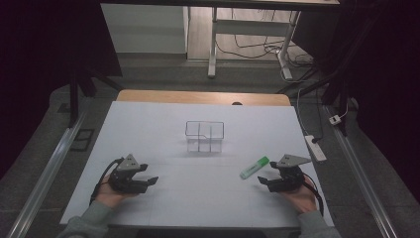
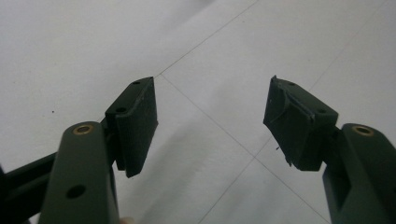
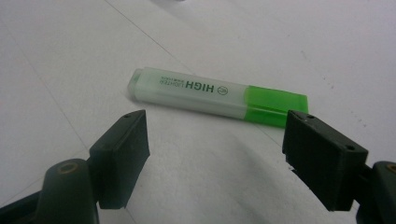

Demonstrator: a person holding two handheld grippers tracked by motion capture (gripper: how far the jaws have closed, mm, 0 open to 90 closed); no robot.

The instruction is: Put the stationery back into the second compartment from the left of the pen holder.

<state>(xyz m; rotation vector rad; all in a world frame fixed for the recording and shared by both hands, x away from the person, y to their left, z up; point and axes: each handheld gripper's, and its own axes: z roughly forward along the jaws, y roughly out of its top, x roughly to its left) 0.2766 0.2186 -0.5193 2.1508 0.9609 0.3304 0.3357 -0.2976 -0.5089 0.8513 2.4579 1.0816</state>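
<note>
Both grippers' fingers (image 2: 140, 121) gape empty over the white sheet (image 1: 163, 134); dark room beyond.

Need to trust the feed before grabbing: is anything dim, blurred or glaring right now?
High view: dim, room edges black, white table sheet evenly lit, no glare. Right gripper view: green-capped translucent highlighter sharp, print legible; near black pads soft. Left gripper view: pads slightly blurred.

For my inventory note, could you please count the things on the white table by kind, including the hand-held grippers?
Green highlighter: 1
Clear wire-frame organizer: 1
Hand-held gripper: 2, the left hand-held gripper and the right hand-held gripper, both open and holding nothing
Total: 4
</note>
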